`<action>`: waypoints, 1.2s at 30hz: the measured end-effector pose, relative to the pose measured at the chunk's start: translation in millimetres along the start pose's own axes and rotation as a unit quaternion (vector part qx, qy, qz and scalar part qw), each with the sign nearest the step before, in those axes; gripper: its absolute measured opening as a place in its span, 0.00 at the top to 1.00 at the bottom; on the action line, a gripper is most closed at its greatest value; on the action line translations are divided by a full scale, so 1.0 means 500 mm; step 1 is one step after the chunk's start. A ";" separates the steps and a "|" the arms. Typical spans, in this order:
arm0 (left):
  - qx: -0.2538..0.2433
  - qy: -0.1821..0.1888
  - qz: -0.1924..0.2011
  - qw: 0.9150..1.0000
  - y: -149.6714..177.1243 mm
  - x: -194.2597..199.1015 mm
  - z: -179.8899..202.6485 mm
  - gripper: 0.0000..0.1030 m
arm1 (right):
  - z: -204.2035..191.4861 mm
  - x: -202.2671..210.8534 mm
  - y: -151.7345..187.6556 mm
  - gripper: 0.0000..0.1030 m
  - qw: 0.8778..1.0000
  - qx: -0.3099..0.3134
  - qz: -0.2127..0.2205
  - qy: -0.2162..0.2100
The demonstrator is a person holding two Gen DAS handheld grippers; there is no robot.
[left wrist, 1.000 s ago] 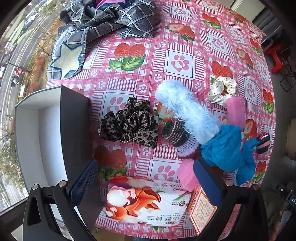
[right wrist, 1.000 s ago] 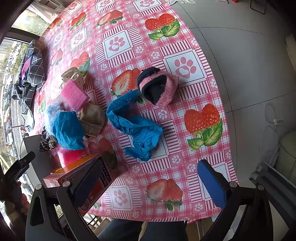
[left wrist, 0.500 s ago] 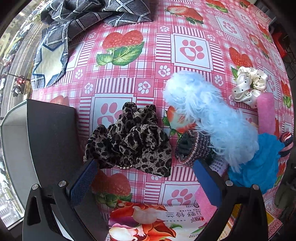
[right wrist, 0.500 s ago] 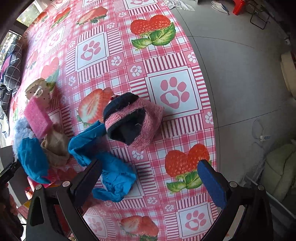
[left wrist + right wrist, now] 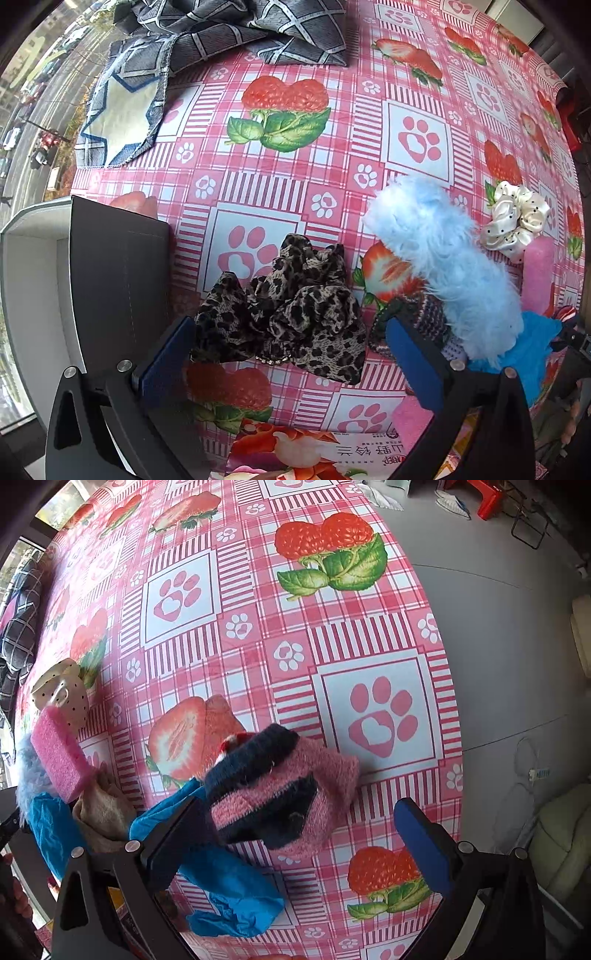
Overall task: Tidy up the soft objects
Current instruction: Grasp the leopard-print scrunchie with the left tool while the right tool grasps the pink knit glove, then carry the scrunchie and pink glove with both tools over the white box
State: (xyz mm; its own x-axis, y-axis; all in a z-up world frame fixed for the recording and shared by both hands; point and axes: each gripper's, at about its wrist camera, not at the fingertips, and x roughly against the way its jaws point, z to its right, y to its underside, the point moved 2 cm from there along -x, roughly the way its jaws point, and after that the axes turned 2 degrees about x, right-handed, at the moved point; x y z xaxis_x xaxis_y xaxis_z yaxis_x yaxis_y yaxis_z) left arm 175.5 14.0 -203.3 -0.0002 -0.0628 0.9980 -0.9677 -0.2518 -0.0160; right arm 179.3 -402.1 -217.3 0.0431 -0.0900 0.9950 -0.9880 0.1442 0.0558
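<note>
Covering the whole surface is a glossy pink checked tablecloth [image 5: 295, 177] printed with strawberries and paw marks. A dark open box [image 5: 118, 273] with pale inner walls stands at the left edge of the left wrist frame, and a grey patterned cloth [image 5: 229, 33] lies crumpled at upper left.

Left gripper [image 5: 288, 354]: jaws wide apart, holding nothing. The leopard-print scrunchie [image 5: 291, 314], thin gathered fabric in a ruffled ring, lies directly ahead between the blue pads, its long axis running across the gap, just right of the box. A long fluffy pale-blue piece [image 5: 443, 266] runs diagonally at right, with a cream dotted scrunchie [image 5: 517, 225] beyond.

Right gripper [image 5: 299, 834]: jaws likewise spread and empty. The pink and navy knitted sock [image 5: 280, 794], fuzzy and bunched, sits between them, nearer the left pad. Blue crinkled cloth [image 5: 229, 893] lies beneath, a pink sponge [image 5: 59, 760] at left.

Judgement: each gripper is nearest its own item, and closing should suffice.
</note>
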 end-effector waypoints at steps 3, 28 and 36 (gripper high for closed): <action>-0.002 -0.008 -0.007 1.000 0.000 -0.021 -0.005 0.00 | 0.001 -0.008 -0.026 0.15 1.000 -0.015 -0.007 0.003; -0.041 -0.001 0.054 0.998 0.022 0.101 0.082 0.73 | 0.060 0.077 0.018 0.63 0.995 -0.057 0.020 -0.075; -0.110 0.042 0.108 0.987 0.112 0.252 0.220 0.73 | 0.046 0.158 0.084 0.63 0.996 -0.036 0.037 -0.076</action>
State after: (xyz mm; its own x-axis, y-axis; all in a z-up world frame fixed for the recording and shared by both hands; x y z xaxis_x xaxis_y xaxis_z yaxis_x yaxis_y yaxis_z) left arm 149.0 -114.4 -85.2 -0.2236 -0.0095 0.9746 -0.9743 -0.0252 -0.2237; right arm 137.7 -425.9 -138.0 -0.0577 -0.2241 0.9729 -0.9740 0.2263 -0.0056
